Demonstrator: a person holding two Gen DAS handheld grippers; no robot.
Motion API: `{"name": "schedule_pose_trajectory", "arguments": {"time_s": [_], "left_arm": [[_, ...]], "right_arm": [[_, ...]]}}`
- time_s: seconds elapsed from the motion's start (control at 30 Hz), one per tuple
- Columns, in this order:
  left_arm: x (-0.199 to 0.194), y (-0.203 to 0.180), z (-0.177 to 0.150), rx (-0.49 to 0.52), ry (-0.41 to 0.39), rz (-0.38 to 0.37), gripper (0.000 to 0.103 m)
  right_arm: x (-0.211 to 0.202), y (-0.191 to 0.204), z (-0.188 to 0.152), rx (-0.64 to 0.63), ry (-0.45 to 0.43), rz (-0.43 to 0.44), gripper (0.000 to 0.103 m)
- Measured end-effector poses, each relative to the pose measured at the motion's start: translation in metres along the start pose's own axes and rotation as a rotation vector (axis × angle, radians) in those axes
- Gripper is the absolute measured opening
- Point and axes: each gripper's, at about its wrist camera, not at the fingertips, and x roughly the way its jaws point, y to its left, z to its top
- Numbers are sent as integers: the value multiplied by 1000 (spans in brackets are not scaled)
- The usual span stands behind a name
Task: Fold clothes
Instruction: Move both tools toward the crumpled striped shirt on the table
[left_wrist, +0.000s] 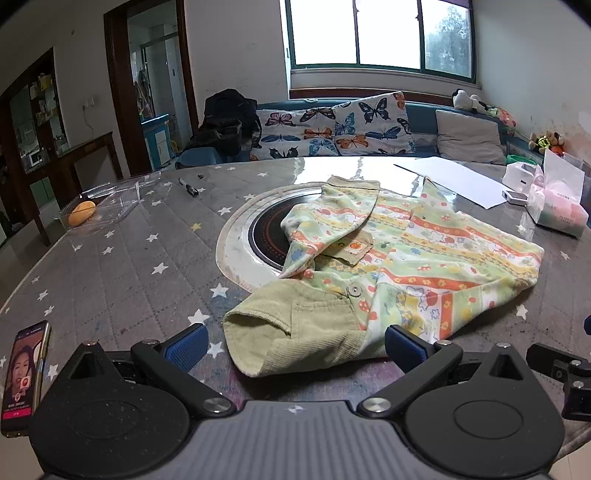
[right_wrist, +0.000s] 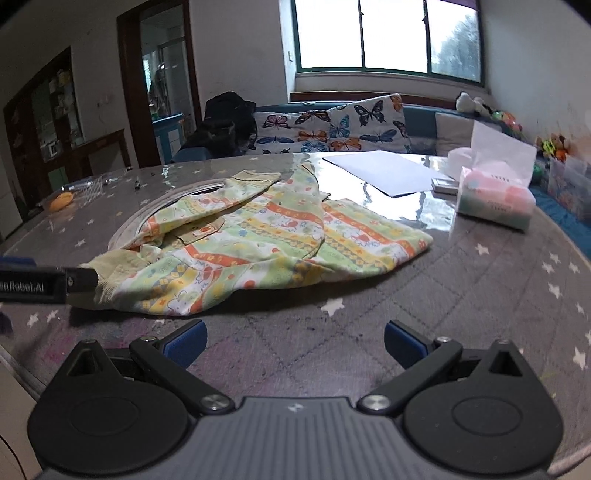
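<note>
A small patterned garment (left_wrist: 402, 258) in green, yellow, orange and white, with olive corduroy cuffs, lies crumpled on the grey star-print table (left_wrist: 122, 273). My left gripper (left_wrist: 295, 347) is open, its blue pads on either side of the near corduroy cuff (left_wrist: 273, 332), not closed on it. In the right wrist view the garment (right_wrist: 258, 243) lies ahead and to the left. My right gripper (right_wrist: 295, 343) is open and empty over bare table, short of the garment's near edge. The left gripper's finger (right_wrist: 48, 284) shows at the left, by the cuff.
A round induction hob (left_wrist: 266, 229) sits partly under the garment. A phone (left_wrist: 24, 376) stands at the near left. A clear tray with an orange fruit (left_wrist: 83, 212) and a pen (left_wrist: 188, 187) lie far left. White paper (left_wrist: 461, 177) and a tissue pack (right_wrist: 495, 195) lie at right.
</note>
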Motion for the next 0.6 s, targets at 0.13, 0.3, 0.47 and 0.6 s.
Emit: {"name": "schedule_pose_trajectory", "arguments": {"time_s": [0.13,0.3,0.47,0.6], "left_arm": [[-4,-3,-2,7,-2,-10,103],[-1,-7,-4,17,13,-12,103],[4,-11,-5,35,32,-18,103],[7,-12,-2,41,38,-25,103]], "right_arm": [[-3,1,-1,-7,11,-26,103],[-1,1,1,2,25,-37,103],[5,4,5,-7,44,-51,103],[10,6,8,-17,57,-54,103]]}}
